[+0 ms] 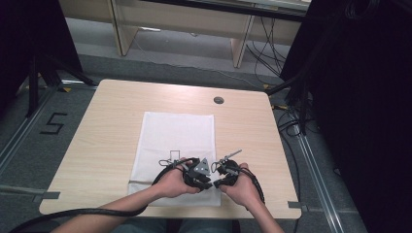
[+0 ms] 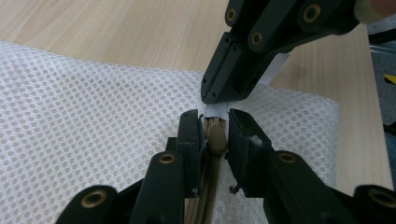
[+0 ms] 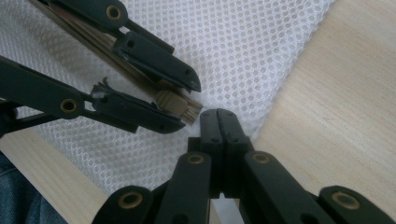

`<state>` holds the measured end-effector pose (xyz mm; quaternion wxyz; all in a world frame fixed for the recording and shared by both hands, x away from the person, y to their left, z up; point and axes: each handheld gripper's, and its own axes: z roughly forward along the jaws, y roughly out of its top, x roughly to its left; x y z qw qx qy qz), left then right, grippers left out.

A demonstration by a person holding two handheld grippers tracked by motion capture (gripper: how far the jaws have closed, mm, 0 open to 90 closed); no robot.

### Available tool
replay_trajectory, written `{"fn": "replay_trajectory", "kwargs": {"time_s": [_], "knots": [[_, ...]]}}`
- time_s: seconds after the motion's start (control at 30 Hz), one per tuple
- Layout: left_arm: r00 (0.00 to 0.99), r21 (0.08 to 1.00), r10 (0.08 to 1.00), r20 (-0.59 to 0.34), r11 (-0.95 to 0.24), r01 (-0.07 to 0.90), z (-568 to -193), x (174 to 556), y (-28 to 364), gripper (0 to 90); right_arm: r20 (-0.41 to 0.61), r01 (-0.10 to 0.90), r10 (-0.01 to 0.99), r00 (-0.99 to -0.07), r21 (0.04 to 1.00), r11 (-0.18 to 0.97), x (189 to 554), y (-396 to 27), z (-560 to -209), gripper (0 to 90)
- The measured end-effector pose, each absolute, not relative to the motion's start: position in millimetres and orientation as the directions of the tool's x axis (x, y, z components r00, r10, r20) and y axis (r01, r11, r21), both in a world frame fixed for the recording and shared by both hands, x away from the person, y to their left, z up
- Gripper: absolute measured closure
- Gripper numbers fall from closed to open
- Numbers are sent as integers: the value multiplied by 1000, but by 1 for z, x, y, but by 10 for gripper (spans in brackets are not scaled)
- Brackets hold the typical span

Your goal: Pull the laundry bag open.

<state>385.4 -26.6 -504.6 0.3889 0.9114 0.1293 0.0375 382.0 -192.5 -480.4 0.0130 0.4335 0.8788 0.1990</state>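
Note:
A white mesh bag [image 1: 175, 141] lies flat on the wooden table [image 1: 107, 126]. Its tan zipper [image 2: 201, 200] runs along the near edge. The tan zipper slider [image 2: 215, 140] [image 3: 175, 103] sits between the jaws of my left gripper [image 2: 212, 116] [image 1: 209, 182], which flank it closely on both sides. A thin gap still shows, so the gripper is open. My right gripper [image 3: 219, 114] [image 2: 212, 98] [image 1: 217, 183] is shut on the bag's white tab [image 2: 215, 110] at the zipper's end, tip to tip with the left one.
Both hands work at the bag's near right corner [image 2: 322, 121], close to the table's front edge [image 1: 145, 211]. A round cable hole [image 1: 218, 100] is at the back. Dark stands [image 1: 39, 73] and cables [image 1: 291, 121] border the table on both sides.

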Motion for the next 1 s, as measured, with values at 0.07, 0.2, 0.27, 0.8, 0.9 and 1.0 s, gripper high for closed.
{"fn": "replay_trajectory", "kwargs": {"time_s": [0.07,0.2,0.27,0.8,0.9,1.0], "knots": [[965,721,260,-23,-665,197,-505,384,-27,759,150,761,771,-619,359,541,382,-193,-480,900],[968,705,250,6,-688,173,-503,383,-26,799,144,757,770,-621,364,543,382,-191,-480,900],[969,700,246,13,-695,167,-502,383,-27,804,147,763,775,-615,358,538,381,-191,-480,900],[968,694,249,-20,-693,193,-495,384,-27,814,161,765,774,-613,366,530,383,-193,-481,900],[971,692,239,-7,-699,177,-493,384,-26,815,159,766,775,-612,362,531,382,-193,-481,900],[968,695,252,-12,-694,189,-494,382,-26,815,155,770,781,-605,362,525,382,-192,-481,900]]}}
